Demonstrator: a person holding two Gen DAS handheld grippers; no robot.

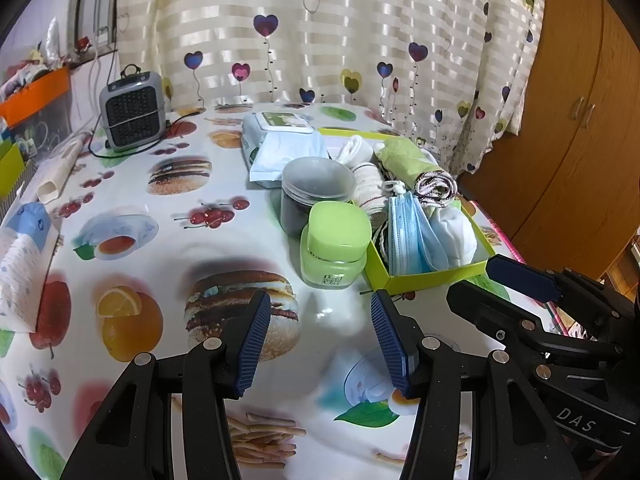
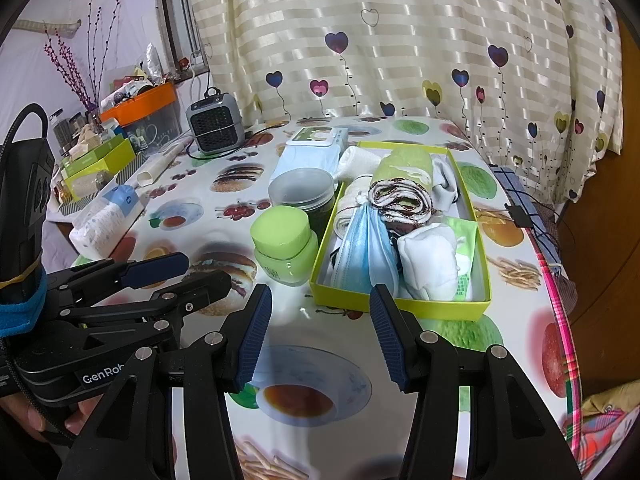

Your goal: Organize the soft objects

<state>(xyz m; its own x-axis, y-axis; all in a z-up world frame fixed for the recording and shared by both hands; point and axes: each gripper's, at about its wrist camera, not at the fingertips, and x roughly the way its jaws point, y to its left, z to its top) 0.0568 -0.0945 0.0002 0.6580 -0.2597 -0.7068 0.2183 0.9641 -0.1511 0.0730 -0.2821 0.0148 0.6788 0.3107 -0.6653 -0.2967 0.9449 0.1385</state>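
Note:
A lime-green box [image 2: 400, 304] [image 1: 424, 278] on the table holds soft things: a blue face mask [image 2: 366, 244] [image 1: 408, 232], a white sock bundle [image 2: 428, 256], a rolled green cloth [image 2: 404, 168] and a rolled patterned cloth [image 2: 400, 198]. My left gripper [image 1: 320, 340] is open and empty, above the tablecloth just short of the green jar [image 1: 336, 244]. My right gripper [image 2: 318, 338] is open and empty, in front of the box's near wall. Each gripper shows in the other's view: the right one [image 1: 516, 292], the left one [image 2: 180, 272].
A dark jar with a clear lid [image 2: 304, 196] stands behind the green jar [image 2: 284, 244]. A wipes pack [image 2: 316, 138], a small grey heater [image 2: 216, 124], a tissue pack [image 2: 104, 220] and cluttered boxes [image 2: 100, 160] sit at the back and left. The table edge [image 2: 560, 320] runs along the right.

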